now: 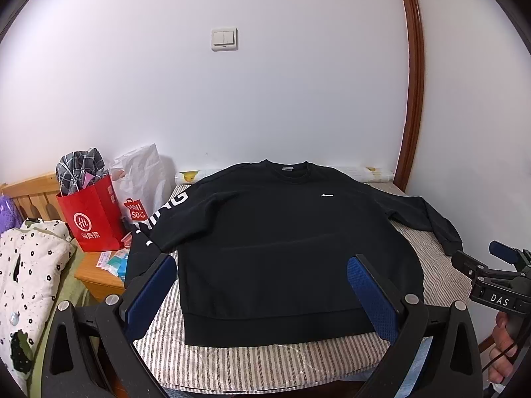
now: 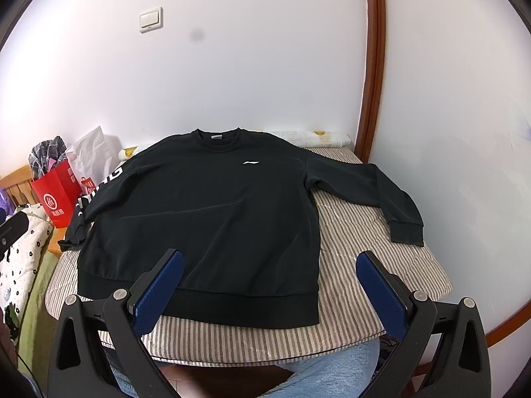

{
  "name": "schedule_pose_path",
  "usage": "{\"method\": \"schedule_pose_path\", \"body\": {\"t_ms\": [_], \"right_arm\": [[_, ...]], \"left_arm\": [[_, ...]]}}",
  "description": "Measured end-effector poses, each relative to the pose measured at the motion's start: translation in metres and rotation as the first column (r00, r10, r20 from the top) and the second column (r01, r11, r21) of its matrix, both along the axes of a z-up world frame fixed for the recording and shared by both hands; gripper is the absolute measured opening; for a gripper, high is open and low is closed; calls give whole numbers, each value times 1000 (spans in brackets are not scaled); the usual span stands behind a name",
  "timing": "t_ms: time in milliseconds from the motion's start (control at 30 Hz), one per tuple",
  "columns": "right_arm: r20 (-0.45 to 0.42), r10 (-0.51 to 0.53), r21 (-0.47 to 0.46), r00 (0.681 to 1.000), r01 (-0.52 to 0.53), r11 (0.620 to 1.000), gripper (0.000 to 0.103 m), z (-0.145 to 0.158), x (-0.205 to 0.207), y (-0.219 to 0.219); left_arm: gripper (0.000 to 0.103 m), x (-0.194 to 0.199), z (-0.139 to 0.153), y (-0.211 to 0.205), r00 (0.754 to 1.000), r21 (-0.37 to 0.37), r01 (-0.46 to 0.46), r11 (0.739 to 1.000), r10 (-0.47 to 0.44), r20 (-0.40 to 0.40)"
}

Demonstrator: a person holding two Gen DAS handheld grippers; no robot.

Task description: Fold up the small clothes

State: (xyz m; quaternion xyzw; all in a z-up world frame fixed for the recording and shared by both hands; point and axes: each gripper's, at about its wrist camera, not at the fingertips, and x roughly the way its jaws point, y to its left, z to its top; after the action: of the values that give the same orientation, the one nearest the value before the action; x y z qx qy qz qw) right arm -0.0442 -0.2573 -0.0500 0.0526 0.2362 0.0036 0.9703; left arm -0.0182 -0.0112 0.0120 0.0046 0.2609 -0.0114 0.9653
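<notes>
The sweatshirt point(image 1: 282, 248) lies flat and face up in the center of both frames, on a striped mat point(image 1: 249, 361) that covers the bed. Its collar points to the wall at the top of the frame, and its hem lies nearest the cameras. Both sleeves are spread outward. The lettered sleeve at the left of the frame hangs over the mat edge. The plain sleeve point(image 2: 381, 195) at the right of the frame rests on the mat.

The left gripper point(image 1: 262, 295) hovers above the hem with its fingers point(image 1: 371, 301) spread wide and holding nothing. The right gripper point(image 2: 268, 288) hovers at the lower right of the sweatshirt, with its fingers point(image 2: 381, 295) also spread wide and empty.

A red bag point(image 1: 93, 219) and a white bag point(image 1: 142, 179) stand at the left of the frame. A light switch point(image 1: 224, 38) is on the wall above.
</notes>
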Motion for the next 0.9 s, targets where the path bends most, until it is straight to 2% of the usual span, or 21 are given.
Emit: {"method": "schedule_pose_path", "body": {"t_ms": [833,900], "right_arm": [[10,11,-4,1000,-11,1000,102,3,-7,6],[8,10,-6,1000,-10,1000,102,2,-7,6]], "left_arm": [[103,12,0,3,1000,-12,3,1000,-3,1],[103,0,1,10,1000,-17,6,1000,-6,4]]}}
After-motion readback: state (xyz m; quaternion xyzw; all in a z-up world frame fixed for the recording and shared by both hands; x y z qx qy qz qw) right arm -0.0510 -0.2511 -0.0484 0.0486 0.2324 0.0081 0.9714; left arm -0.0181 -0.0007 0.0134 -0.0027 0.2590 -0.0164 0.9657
